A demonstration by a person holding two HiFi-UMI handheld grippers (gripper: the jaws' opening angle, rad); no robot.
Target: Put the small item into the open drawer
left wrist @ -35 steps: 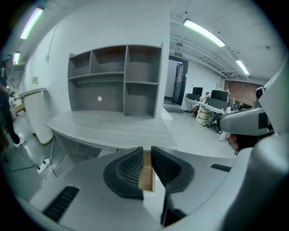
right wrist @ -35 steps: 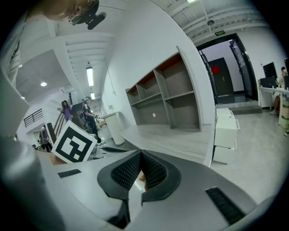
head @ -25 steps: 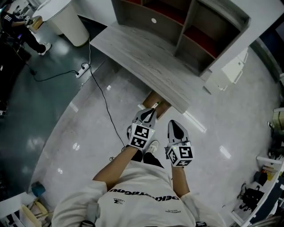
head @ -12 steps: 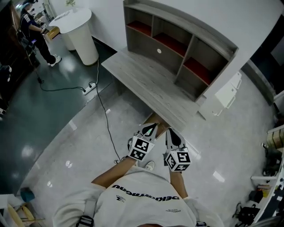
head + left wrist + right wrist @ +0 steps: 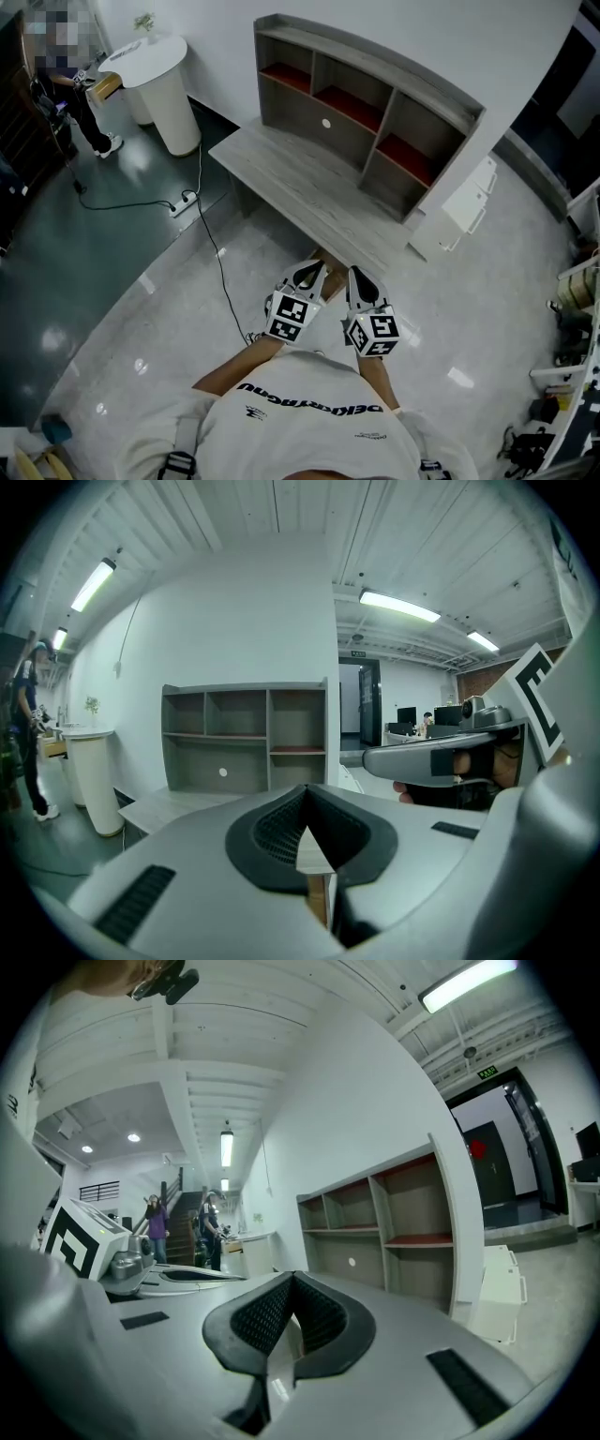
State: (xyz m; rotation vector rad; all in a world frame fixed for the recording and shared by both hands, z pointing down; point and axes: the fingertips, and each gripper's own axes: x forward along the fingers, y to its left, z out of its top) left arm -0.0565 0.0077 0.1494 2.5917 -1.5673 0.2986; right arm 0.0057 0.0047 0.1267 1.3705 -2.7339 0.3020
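One long grey wood-grain worktop stands ahead. Both bare forearms stretch forward side by side. The left hand-held gripper and right hand-held gripper have their jaws pressed together on nothing, tips over the brown wooden drawer below the worktop's edge. The small item cannot be made out.

Open office: shelved desk, strip lights

White round stand; white power strip nearby
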